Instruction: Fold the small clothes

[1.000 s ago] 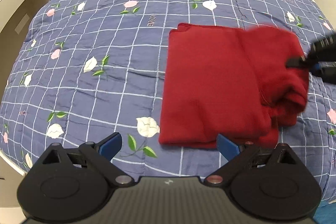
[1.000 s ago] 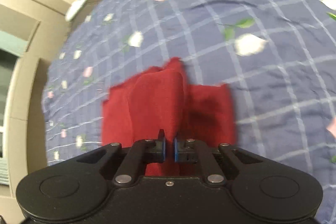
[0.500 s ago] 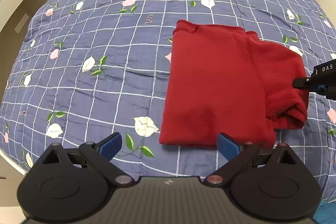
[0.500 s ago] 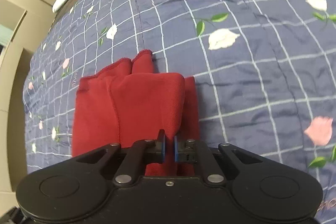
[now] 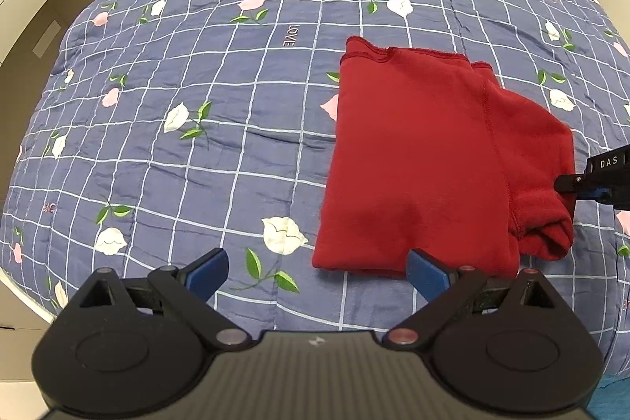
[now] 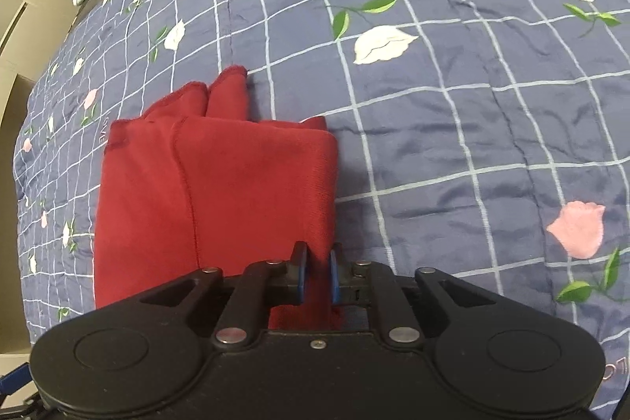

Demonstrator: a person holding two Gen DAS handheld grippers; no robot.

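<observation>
1. Red garment (image 5: 425,160): lies folded on the floral quilt (image 5: 204,113), right of centre in the left wrist view; a doubled flap sits along its right side.
2. Right gripper (image 6: 317,276): jaws slightly parted, the flap's edge between them; you cannot tell whether the pads bite.
3. Left gripper (image 5: 315,272): jaws spread wide, holding nothing, one pad just beside the garment's near hem.
4. Handling: lay the flap flat, edges squared, before letting go.
5. Obscured: the layers beneath and the flap's inner edge.
</observation>
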